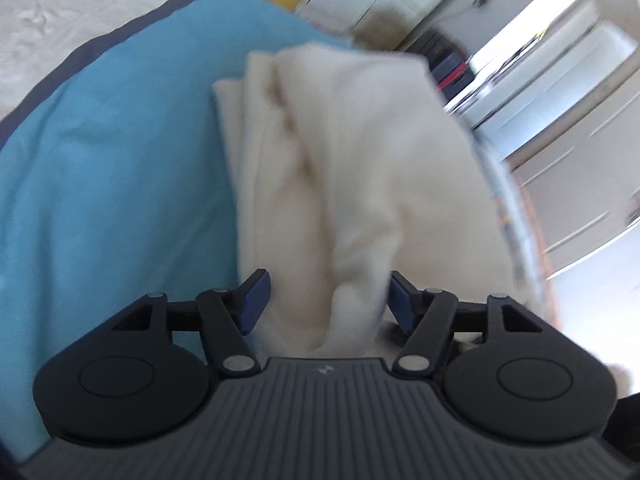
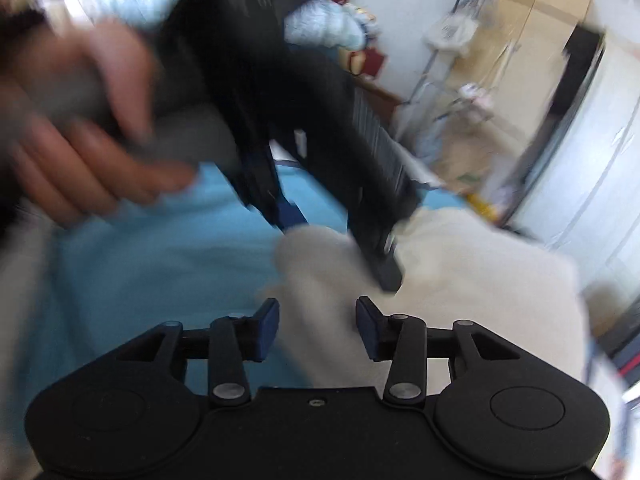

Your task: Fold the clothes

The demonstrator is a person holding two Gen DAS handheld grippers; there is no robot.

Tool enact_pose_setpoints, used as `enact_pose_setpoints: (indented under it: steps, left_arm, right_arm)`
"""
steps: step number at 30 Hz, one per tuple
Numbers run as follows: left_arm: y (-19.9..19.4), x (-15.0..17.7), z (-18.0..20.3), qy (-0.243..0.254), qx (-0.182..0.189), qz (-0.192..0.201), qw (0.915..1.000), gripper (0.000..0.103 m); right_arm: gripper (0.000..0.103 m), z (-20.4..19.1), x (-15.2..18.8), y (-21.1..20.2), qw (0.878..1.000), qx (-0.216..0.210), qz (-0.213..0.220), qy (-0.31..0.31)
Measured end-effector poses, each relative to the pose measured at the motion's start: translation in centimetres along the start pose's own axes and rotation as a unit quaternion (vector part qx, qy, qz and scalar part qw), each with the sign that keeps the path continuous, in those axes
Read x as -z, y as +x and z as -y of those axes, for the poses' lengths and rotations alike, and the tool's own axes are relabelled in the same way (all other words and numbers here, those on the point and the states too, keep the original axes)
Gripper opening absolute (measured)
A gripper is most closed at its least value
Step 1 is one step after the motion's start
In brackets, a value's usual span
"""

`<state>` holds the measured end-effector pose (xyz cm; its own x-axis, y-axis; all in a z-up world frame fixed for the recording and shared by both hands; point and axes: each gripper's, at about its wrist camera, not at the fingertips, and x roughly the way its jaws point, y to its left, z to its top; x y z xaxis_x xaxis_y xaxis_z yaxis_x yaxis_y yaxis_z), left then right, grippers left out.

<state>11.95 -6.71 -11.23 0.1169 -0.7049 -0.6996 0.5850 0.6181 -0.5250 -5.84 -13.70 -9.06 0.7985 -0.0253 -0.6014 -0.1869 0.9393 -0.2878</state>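
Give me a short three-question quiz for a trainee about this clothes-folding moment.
1. True or false: the left gripper is open with the cream garment between its fingers.
2. What colour is the sheet under the garment? A red, B blue, C green.
3. In the right wrist view, what holds the other gripper's handle?

Key: 1 true. 2 B. 3 a hand.

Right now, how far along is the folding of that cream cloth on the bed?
Partly done, it seems: the cream cloth lies on the blue sheet bunched in a few layers, not yet a neat stack. In hand: both grippers hang open over it, the left gripper with cloth between its fingers, the right gripper likewise. Left: smoothing and final folds. Blur hides finer detail.
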Motion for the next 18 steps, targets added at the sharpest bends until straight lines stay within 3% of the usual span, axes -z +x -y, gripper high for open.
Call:
enact_pose_setpoints:
  steps: [1, 3, 5, 10, 13, 18]
  left_arm:
    - [0.3, 0.1, 0.3, 0.007, -0.009, -0.007, 0.9999, 0.071]
    - [0.9, 0.2, 0.8, 0.022, -0.027, -0.021, 0.9992, 0.069]
    - [1.1, 0.2, 1.0, 0.025, -0.035, -0.026, 0.9987, 0.068]
    - [0.6, 0.1, 0.8, 0.01, -0.038, -0.019, 0.9991, 0.066]
    - [0.9, 0.4, 1.7, 0.038, -0.057, -0.014, 0.9975, 0.068]
    - [1.4, 0.2, 1.4, 0.03, -0.056, -0.016, 0.9978, 0.068]
  right_arm:
    - [0.048, 0.1, -0.1, -1.3, 1.0, -0.009, 0.001, 0.006]
    - [0.052, 0.5, -0.1, -4.0, 1.0, -0.003, 0.008, 0.003]
    - [0.061, 1.2, 0.3, -5.9, 1.0, 0.03, 0.002, -0.003]
    - [0.064, 3.4, 3.7, -7.3, 0.988, 0.142, -0.056, 0.002]
    - [0.065, 4.7, 4.8, -8.3, 0.987, 0.136, -0.069, 0.046]
    - [0.066, 7.1, 5.7, -6.6, 0.975, 0.134, -0.095, 0.147]
